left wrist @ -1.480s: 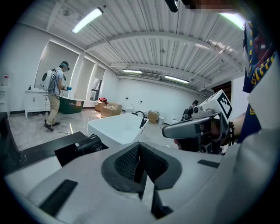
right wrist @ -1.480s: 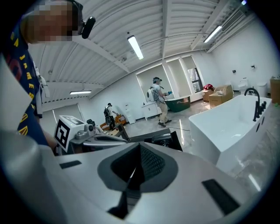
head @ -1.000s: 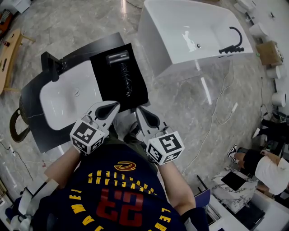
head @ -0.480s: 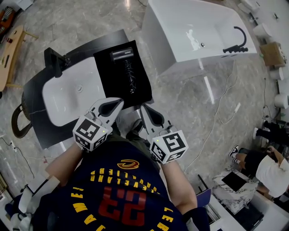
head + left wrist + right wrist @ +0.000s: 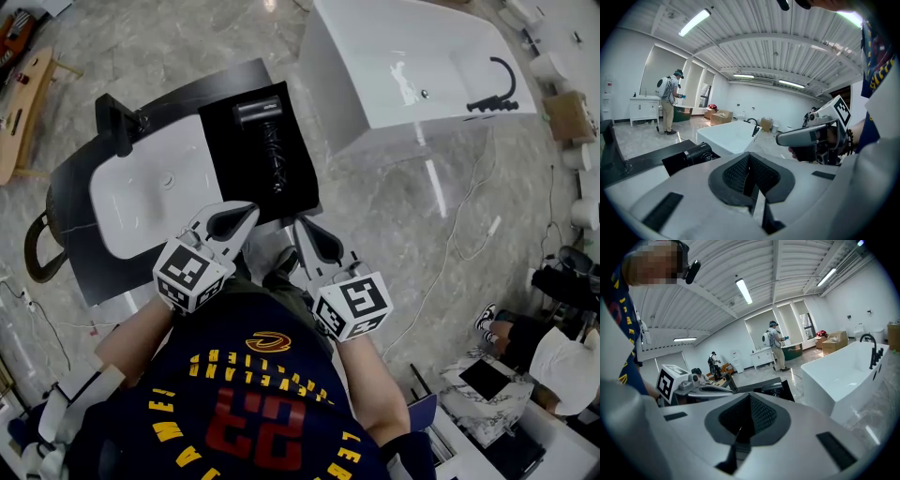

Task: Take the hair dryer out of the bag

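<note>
Close to the person's chest, the left gripper (image 5: pixel 246 212) and right gripper (image 5: pixel 301 226) sit side by side, both closed and empty. Just beyond them, the hair dryer (image 5: pixel 259 111) lies on top of the flat black bag (image 5: pixel 298 173), beside a white sink (image 5: pixel 141 202). Farther off stands a white bathtub (image 5: pixel 375 47).

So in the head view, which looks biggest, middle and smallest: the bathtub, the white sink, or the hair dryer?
Largest to smallest, with clear gaps:
1. bathtub
2. white sink
3. hair dryer

Black counter (image 5: pixel 80 267) with white basin (image 5: pixel 141 199); black bag (image 5: pixel 295 178) flat on it, hair dryer (image 5: pixel 258 110) atop.
</note>
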